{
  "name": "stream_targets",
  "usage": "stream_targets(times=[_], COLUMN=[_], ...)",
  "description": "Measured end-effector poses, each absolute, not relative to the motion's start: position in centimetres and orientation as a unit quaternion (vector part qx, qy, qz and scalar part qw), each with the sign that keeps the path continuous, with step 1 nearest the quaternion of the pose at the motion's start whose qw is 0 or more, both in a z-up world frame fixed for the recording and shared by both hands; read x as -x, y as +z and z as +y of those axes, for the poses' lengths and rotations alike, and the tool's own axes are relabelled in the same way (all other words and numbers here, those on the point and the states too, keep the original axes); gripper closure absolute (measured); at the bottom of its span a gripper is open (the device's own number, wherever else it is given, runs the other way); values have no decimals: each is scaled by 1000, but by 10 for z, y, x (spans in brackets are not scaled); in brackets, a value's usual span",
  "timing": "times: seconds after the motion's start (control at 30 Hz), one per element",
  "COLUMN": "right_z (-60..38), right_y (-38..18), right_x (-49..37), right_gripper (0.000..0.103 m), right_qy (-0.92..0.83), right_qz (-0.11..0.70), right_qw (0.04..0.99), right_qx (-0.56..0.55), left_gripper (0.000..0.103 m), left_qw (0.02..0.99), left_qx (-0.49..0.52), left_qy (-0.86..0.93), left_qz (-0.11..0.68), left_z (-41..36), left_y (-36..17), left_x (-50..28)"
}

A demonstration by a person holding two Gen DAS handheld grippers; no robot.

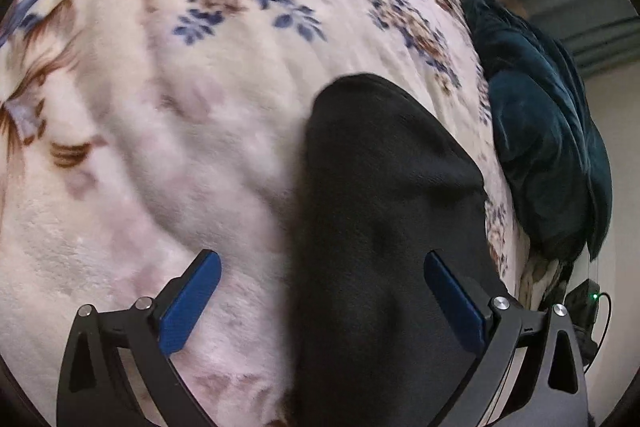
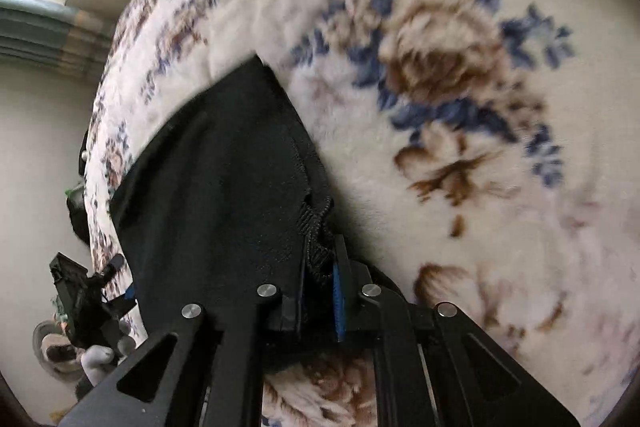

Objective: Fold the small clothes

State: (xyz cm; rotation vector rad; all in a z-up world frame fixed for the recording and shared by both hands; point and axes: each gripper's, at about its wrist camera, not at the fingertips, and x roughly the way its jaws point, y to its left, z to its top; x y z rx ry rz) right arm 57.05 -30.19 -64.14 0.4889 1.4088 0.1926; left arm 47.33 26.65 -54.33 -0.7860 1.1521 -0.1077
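Right gripper [image 2: 316, 267]: jaws drawn narrow, clamped on the stitched edge of the black garment [image 2: 224, 179]. Bunched hem shows between the blue pads [image 2: 339, 291]. From the clamp the cloth runs up and left across the frame, taut in places, one corner reaching toward the top of the blanket [image 2: 460, 211].

Left gripper [image 1: 322, 291]: jaws spread wide, nothing pinched. Left blue pad [image 1: 191, 301] sits over bare blanket [image 1: 140, 167]; right pad [image 1: 454, 301] sits over the black garment [image 1: 384, 195]. Whether the pads touch the fabric below cannot be told. The garment's left edge runs down between the two fingers.

Garment: dark, soft, lying on the blanket in the left view, its rounded end pointing up-frame, the rest passing below the frame edge.

Blanket: cream plush, blue and brown flower print, rumpled, covers most of both views.

Beyond it: a teal cloth heap [image 1: 548, 147] at the blanket's right edge in the left view. The left gripper [image 2: 86, 303] also shows at the lower left of the right view, with a gloved hand [image 2: 96, 357] beneath it. Pale wall and striped curtain [image 2: 44, 31] behind.
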Motion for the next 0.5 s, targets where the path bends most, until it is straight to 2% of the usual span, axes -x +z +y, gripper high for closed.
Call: stream_targets(times=[0.1,0.17,0.2,0.23,0.27,0.3,0.33,0.4,0.5], right_z=[-309,-312,-319,-327,-333,-341,-346,-353,-352], right_y=[-653,-665,-669,-669,-668,-667,-667,-670,-675], right_x=[-565,-562,-559,-556,-554,-550,-547,-546,-567], right_gripper=[92,88,77,59,46,24,18,18,18], right_qy=[74,72,64,66,73,79,82,97,135], right_qz=[679,700,705,699,689,675,667,651,629], right_qw=[701,684,674,670,668,665,662,654,669], right_qx=[-206,-194,-209,-241,-273,-309,-330,-373,-372], left_gripper=[0,0,0,0,0,0,0,0,0], left_qw=[762,755,751,749,748,747,747,750,761], left_qx=[350,349,351,353,355,357,354,350,340], left_qy=[-65,-68,-70,-69,-70,-73,-71,-71,-72], left_qz=[540,552,555,557,557,556,559,557,547], left_z=[258,255,254,253,252,251,250,247,241], left_y=[-546,-552,-555,-557,-559,-561,-563,-567,-564], left_x=[-477,-479,-479,-480,-481,-483,-484,-486,-492])
